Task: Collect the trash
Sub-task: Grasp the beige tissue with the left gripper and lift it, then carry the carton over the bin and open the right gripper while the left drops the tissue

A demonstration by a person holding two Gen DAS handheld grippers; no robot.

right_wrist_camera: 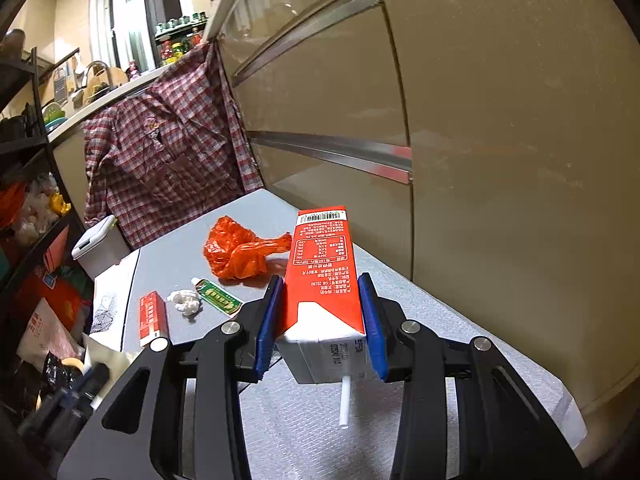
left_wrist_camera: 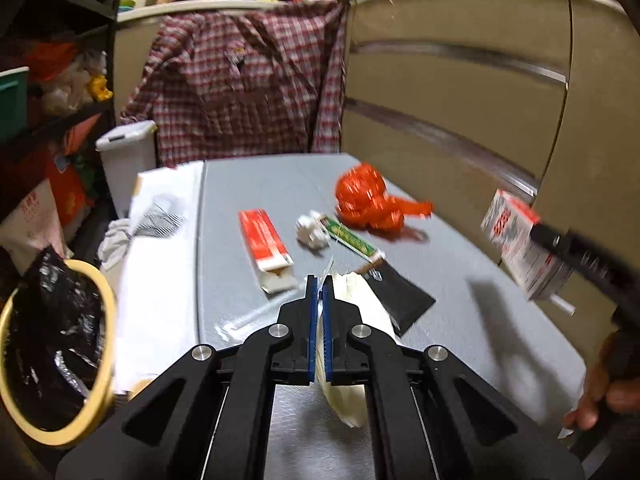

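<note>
1. Left wrist view — the left gripper (left_wrist_camera: 319, 286) has its blue pads pinched on a thin cream-white wrapper (left_wrist_camera: 346, 396), which sits between them and hangs below, near the table's (left_wrist_camera: 248, 184) near edge.
2. Right wrist view — the right gripper (right_wrist_camera: 323, 312) clamps a red-and-white drink carton (right_wrist_camera: 322, 276) by its two sides; a white straw (right_wrist_camera: 345, 402) sticks out of the carton's lower end. The carton is lifted clear of the table, near its right edge.
3. Lying on the grey table: a red box (left_wrist_camera: 266, 246) with one flap open, a crumpled white paper ball (left_wrist_camera: 312, 230), a green tube (left_wrist_camera: 352, 238) and a black packet (left_wrist_camera: 400, 300) — all around the middle.
4. A crumpled orange plastic bag (left_wrist_camera: 370, 200) lies toward the far right corner.
5. Off the left edge stands a yellow-rimmed bin (left_wrist_camera: 52, 356) lined with black plastic.
</note>
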